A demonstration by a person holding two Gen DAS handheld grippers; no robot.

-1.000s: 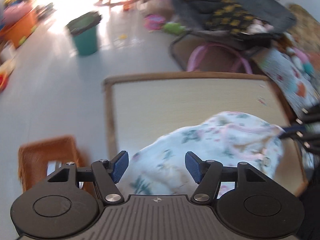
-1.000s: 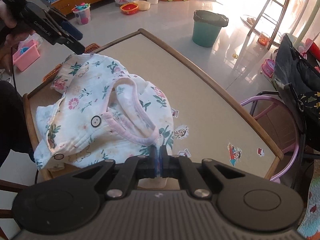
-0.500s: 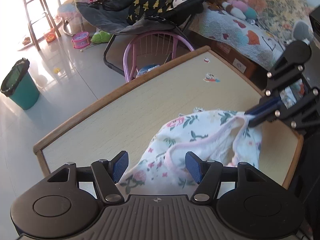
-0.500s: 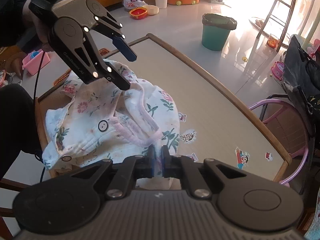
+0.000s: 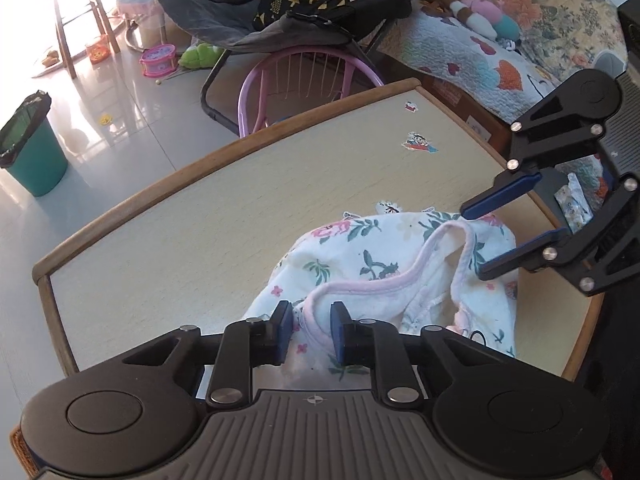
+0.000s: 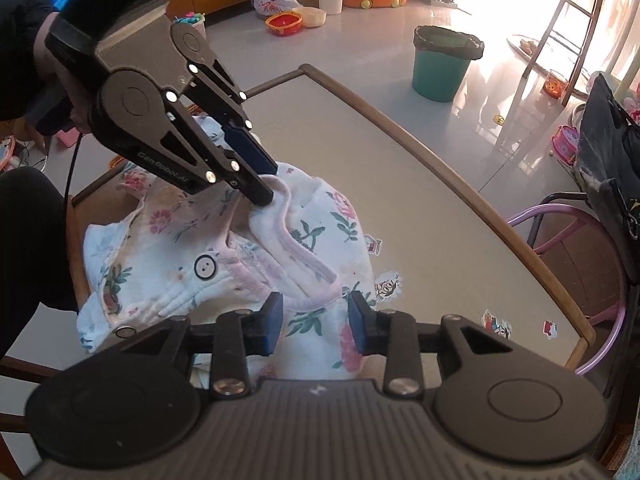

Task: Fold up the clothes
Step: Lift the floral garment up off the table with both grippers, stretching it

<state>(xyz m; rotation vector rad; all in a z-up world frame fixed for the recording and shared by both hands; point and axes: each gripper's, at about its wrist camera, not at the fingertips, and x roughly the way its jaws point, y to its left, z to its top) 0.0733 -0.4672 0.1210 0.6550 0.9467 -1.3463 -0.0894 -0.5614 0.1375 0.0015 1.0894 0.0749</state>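
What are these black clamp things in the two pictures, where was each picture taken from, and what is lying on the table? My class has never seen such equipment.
They are hand-held grippers, one in each hand of a person, each with a camera looking along its two fingers. One picture looks from the left gripper, the other from the right gripper. On the wooden table lies a crumpled floral baby garment with pink trim. The left jaws are closing around that trim; the right jaws are opening, cloth between them, not pinched.

The near part of the floral garment [image 5: 384, 264] lies hidden under the left hand-held gripper [image 5: 308, 330] body, so whether its closing pads [image 5: 285, 330] press the pink trim cannot be told. The bench [image 6: 400, 184] near edge is cut off behind the right hand-held gripper [image 6: 316, 322].
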